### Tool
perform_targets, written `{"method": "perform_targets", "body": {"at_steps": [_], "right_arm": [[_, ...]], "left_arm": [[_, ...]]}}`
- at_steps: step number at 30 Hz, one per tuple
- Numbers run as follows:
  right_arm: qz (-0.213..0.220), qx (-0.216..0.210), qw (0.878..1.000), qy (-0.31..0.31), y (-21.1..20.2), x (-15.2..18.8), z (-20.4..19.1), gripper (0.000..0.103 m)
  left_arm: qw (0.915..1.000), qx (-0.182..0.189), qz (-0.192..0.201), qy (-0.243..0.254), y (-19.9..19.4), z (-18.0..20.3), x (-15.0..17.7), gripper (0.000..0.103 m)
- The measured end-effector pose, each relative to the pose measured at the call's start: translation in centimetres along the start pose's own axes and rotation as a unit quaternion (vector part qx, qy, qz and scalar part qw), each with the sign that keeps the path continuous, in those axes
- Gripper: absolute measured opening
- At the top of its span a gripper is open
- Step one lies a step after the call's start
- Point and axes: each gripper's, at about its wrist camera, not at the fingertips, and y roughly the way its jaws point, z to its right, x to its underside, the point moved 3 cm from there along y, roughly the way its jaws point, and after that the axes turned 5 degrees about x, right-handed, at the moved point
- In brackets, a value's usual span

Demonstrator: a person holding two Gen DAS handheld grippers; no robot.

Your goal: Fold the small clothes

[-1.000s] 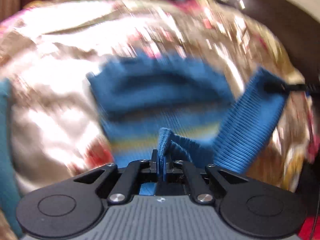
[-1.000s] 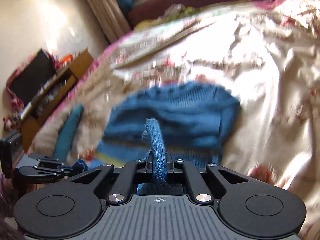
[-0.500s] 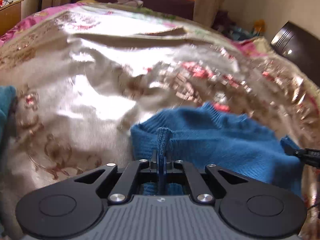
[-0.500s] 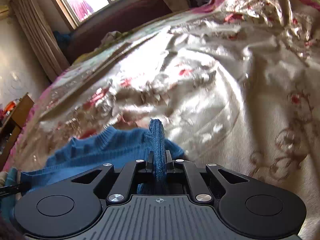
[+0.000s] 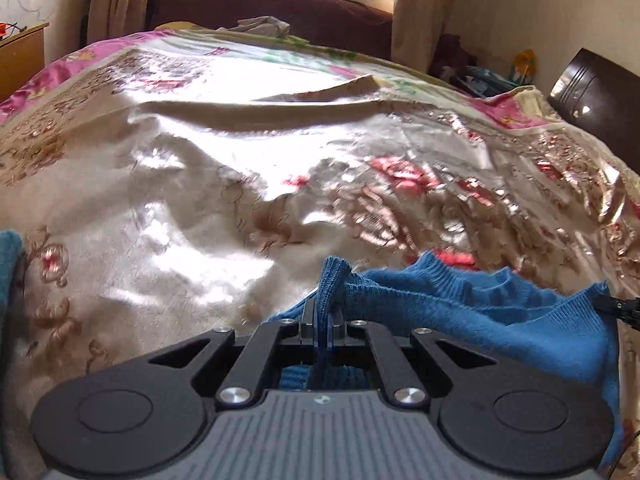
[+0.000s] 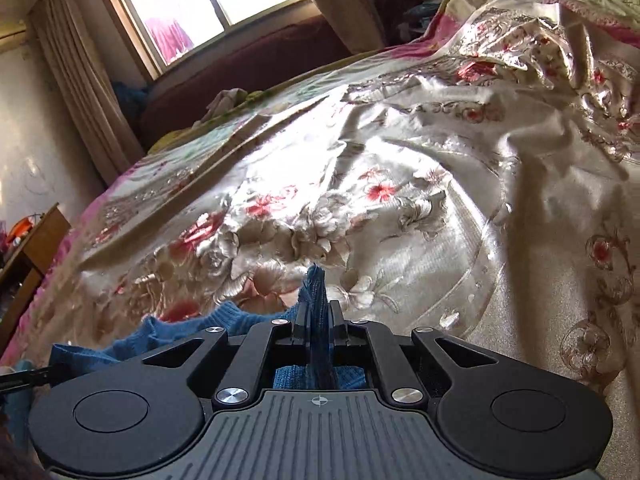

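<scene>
Sweater pinched by both tongs – teal cloth only leftward.

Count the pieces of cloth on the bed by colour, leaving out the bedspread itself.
Blue: 1, the sweater, pinched by both the left hand-held gripper and the right hand-held gripper.
Teal: 1, a cloth at the left edge, only partly in view.
Pale grey: 1, a crumpled cloth at the far end.
Total: 3
</scene>
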Motion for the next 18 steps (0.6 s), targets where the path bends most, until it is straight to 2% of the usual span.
{"method": "perform_targets", "body": {"at_steps": [2,4,7,11,13,15,16,18], "right_arm": [[-0.021,0.006,1.0,-0.008,0.9,1.0,0.2,0.007],[-0.05,0.004,0.999,-0.005,1.8,2.2,0.4,0.013],[-0.049,-0.007,0.999,0.003,1.6,2.7,0.5,0.014],[-0.059,-0.028,0.997,0.029,1.8,2.1,0.7,0.022],[-0.067,-0.019,0.998,0.012,2.2,1.9,0.3,0.022],[-0.065,-0.012,0.998,-0.014,2.0,1.9,-0.5,0.014],[-0.06,-0.018,0.998,-0.018,1.6,1.7,-0.8,0.01],[-0.036,-0.036,0.999,-0.009,0.3,1.0,-1.0,0.006]], "left_arm": [[0.9998,-0.006,-0.019,-0.01,0.7,-0.8,0.9,0.012],[0.9993,-0.003,-0.028,-0.023,0.9,-1.4,1.4,0.013],[0.9988,0.011,-0.031,-0.037,0.4,-1.4,1.1,0.013],[0.9977,0.035,-0.034,-0.048,0.2,-0.9,0.4,0.023],[0.998,0.031,-0.044,-0.033,0.5,-0.2,0.4,0.023],[0.9986,0.023,-0.047,-0.005,0.5,0.7,0.5,0.022],[0.999,0.022,-0.039,0.006,0.2,0.9,0.4,0.017],[0.9997,0.019,-0.01,0.009,-0.7,0.9,-0.3,0.015]]}}
